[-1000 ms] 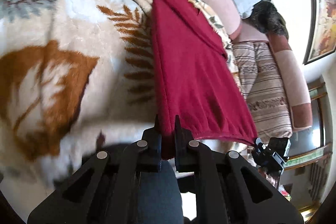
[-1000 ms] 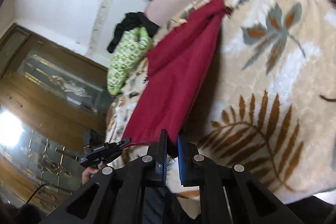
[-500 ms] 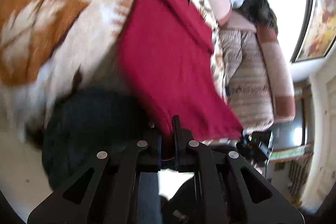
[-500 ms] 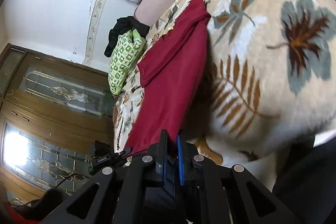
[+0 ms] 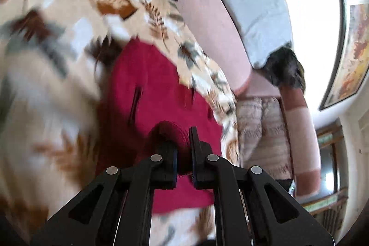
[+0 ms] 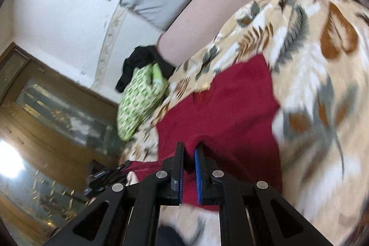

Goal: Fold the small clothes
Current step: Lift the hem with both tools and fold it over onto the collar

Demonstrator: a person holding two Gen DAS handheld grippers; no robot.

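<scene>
A small dark red garment lies on a leaf-patterned blanket. My left gripper is shut on a bunched hem of the garment, which bulges up between the fingers. In the right wrist view the same red garment spreads ahead, and my right gripper is shut on another fold of its edge. Both grippers sit low over the near part of the garment. The frames are motion-blurred.
A green-and-white patterned cloth and a black cloth lie at the blanket's far edge. Pink and grey cushions line the wall. A striped blanket lies to the right. A wooden glass door stands at left.
Both grippers have swung forward over the blanket with the garment's hem. The cloth, stretched out long before, now lies shorter and doubled toward its far end.
</scene>
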